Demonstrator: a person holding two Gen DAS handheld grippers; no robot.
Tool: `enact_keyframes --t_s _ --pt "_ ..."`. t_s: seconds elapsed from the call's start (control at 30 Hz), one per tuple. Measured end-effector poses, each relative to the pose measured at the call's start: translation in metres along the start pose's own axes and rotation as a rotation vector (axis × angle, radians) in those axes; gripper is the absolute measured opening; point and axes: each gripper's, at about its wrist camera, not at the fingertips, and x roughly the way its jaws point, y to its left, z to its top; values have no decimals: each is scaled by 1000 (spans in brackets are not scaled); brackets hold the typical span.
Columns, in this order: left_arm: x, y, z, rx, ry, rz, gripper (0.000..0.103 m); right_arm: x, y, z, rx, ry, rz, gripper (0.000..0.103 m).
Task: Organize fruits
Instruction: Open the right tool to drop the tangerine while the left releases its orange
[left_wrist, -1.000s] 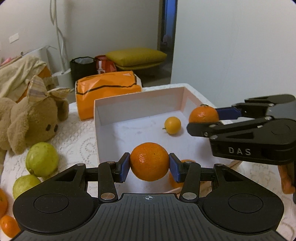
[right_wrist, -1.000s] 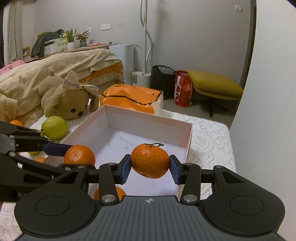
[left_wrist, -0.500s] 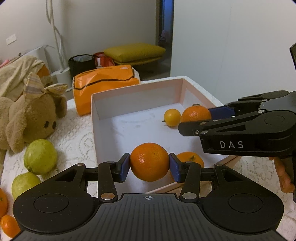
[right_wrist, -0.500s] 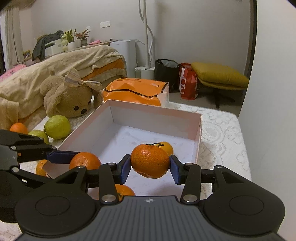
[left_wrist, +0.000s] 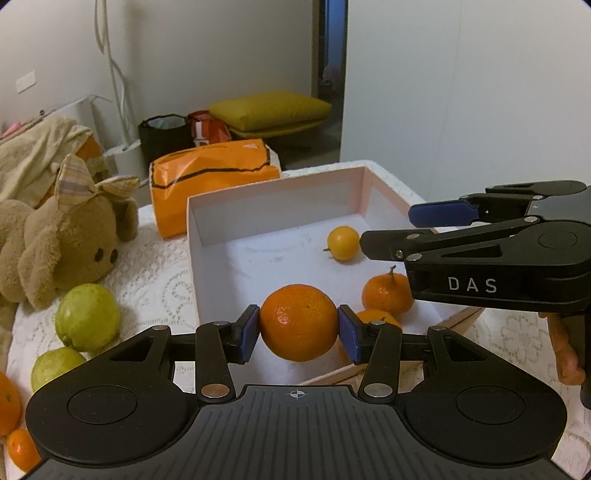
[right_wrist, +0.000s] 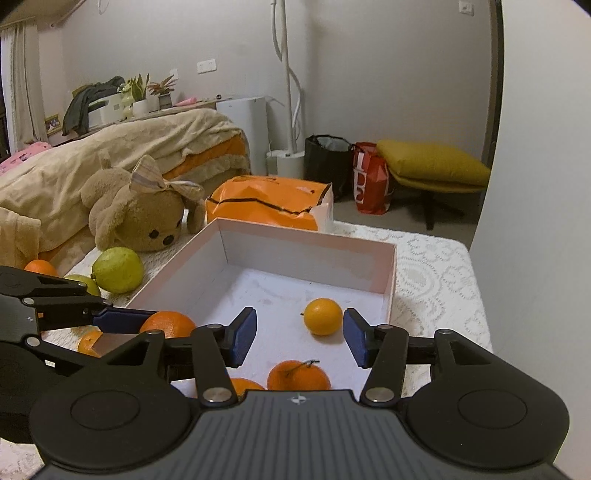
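The right gripper (right_wrist: 300, 340) has just been opening; the stemmed orange mandarin (right_wrist: 298, 376) it clasped half a second ago now lies on the floor of the shallow white cardboard box with pinkish walls (right_wrist: 306, 242), below and just short of the parted blue pads, with nothing between them; that fruit counts as delivered. The box sits on a table covered in a white lace cloth (right_wrist: 436, 280), and also holds a small yellow-orange round fruit (right_wrist: 322, 316) towards its far right corner and another orange mandarin (right_wrist: 245, 387) at the near edge; so three pieces look placed. The left gripper (left_wrist: 298, 334) grips a large round orange (left_wrist: 298, 322) between its blue pads, poised over the near rim of the box; its release seems the next step. Outside the box, two green round fruits (left_wrist: 88, 316) and some small oranges (left_wrist: 22, 455) lie on the cloth beside a brown plush bear (left_wrist: 62, 243); the sorting is probably about half done.
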Motion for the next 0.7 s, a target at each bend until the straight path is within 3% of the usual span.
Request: enact_keyframes --t_s 0.07,0.2,0.33,0.43,0.57,0.7 --pt "-7 6 0 -53 -57 -12 51 -2 -1 0 3 -7 -7 52" --pt "-11 9 5 -41 -45 -26 51 -3 -3 -1 11 -4 -15 52" --pt "-27 32 11 -175 -126 -36 49 -6 -3 -2 10 -14 -33 52" --pt "-42 48 12 -207 -169 -46 50 -8 -3 -2 17 -25 -43 52" --pt "-75 78 -6 -240 -227 74 50 -14 -2 -6 7 -31 -38 52" --pt "-102 114 -37 -289 -226 219 49 -23 9 -14 -42 -40 -25 52"
